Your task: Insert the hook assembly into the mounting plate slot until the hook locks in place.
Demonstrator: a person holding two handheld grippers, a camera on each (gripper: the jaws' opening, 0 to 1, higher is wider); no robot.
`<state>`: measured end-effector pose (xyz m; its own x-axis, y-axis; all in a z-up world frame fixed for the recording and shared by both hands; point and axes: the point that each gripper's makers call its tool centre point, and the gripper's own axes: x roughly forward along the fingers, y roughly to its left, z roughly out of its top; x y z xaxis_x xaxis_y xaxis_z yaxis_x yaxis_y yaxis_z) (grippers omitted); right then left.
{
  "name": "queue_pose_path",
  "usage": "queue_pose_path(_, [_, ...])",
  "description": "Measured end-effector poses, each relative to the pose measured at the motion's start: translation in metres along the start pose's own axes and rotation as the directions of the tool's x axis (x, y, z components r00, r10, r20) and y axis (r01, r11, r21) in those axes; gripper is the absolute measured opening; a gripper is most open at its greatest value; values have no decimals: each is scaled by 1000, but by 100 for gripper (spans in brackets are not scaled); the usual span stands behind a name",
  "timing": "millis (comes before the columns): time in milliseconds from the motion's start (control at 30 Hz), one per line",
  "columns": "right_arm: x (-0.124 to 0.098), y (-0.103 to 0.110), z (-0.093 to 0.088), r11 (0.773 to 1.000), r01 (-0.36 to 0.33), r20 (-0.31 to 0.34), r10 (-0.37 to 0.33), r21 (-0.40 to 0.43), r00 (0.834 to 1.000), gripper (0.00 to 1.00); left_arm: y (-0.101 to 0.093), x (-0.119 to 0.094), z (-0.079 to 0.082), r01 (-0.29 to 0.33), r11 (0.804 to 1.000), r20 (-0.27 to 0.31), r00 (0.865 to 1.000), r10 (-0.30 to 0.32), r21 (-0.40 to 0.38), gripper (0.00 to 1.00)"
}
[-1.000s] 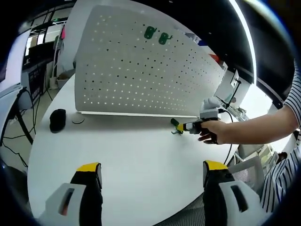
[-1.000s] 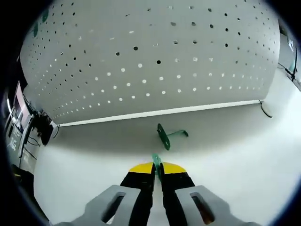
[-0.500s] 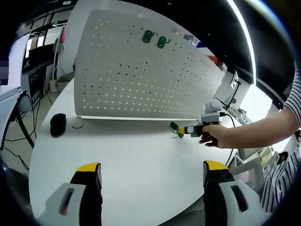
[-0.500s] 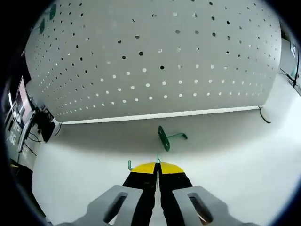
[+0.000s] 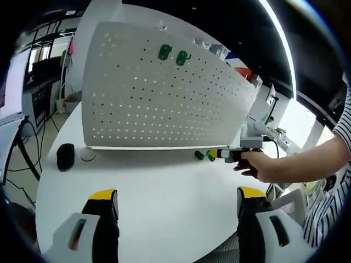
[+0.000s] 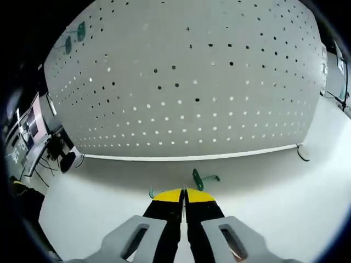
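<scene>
Pinched between the closed jaws of the right gripper (image 6: 184, 193), a green hook (image 6: 152, 192) is held; the pegboard (image 6: 186, 82) ahead awaits insertion. The left gripper (image 5: 178, 204) is spread, empty.

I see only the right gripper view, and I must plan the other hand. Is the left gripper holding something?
Observer: No. The left gripper is open and empty, above the white table.
Operator: Where does my right gripper sit along the pegboard?
Observer: In the left gripper view the right gripper is low over the table, close to the base of the pegboard, near its right end. It is shut on a green hook, and a person's hand holds it.
</scene>
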<state>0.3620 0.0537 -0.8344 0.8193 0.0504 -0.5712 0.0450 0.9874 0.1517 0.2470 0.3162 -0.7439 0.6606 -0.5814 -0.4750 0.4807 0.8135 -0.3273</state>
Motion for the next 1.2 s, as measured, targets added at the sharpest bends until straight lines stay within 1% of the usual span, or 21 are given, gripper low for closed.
queue_pose_path(167, [-16, 12, 10, 999, -41, 39, 40, 7, 998, 0, -8, 2, 9, 2, 1000, 7, 1000, -2, 7, 90])
queue_pose_path(267, [-26, 18, 15, 998, -55, 64, 55, -6, 996, 0, -12, 3, 14, 7, 1000, 14, 1000, -7, -3, 89])
queue_pose_path(333, [-34, 22, 17, 998, -64, 76, 64, 2, 995, 0, -16, 5, 17, 17, 1000, 17, 1000, -17, -11, 88])
queue_pose_path(367, [-39, 26, 19, 997, -77, 88, 76, 7, 993, 0, -17, 5, 19, 20, 1000, 19, 1000, -20, -13, 88])
queue_pose_path(467, [-50, 38, 23, 994, -106, 115, 107, -18, 988, 0, -22, 8, 23, 30, 999, 21, 999, -30, -12, 87])
queue_pose_path(533, [-58, 45, 26, 991, -132, 129, 133, -11, 983, 0, -28, 10, 24, 39, 999, 18, 999, -39, -9, 87])
queue_pose_path(633, [-71, 60, 36, 980, -201, 186, 197, 4, 963, 0, -34, 12, 27, 52, 999, 21, 998, -52, -13, 85])
queue_pose_path(733, [-88, 72, 39, 974, -226, 213, 227, -33, 950, 0, -42, 15, 31, 79, 996, 38, 996, -78, -30, 83])
queue_pose_path(767, [-91, 75, 39, 972, -233, 216, 235, -35, 948, 0, -47, 16, 33, 91, 995, 46, 995, -90, -27, 83])
queue_pose_path(900, [-109, 90, 40, 961, -272, 245, 275, -47, 930, 0, -60, 19, 35, 121, 992, 44, 992, -120, -20, 79])
queue_pose_path(933, [-111, 92, 40, 960, -276, 247, 279, -47, 928, 0, -62, 19, 36, 127, 992, 46, 991, -126, -23, 78])
queue_pose_path(967, [-116, 97, 40, 955, -292, 255, 294, -49, 921, 0, -64, 20, 36, 133, 991, 47, 990, -131, -26, 78])
queue_pose_path(1067, [-125, 104, 39, 949, -311, 264, 312, -46, 913, 0, -70, 22, 39, 156, 986, 57, 987, -153, -51, 76])
queue_pose_path(1200, [-139, 112, 39, 940, -337, 279, 336, -46, 900, 0, -75, 26, 40, 164, 985, 59, 985, -161, -51, 73])
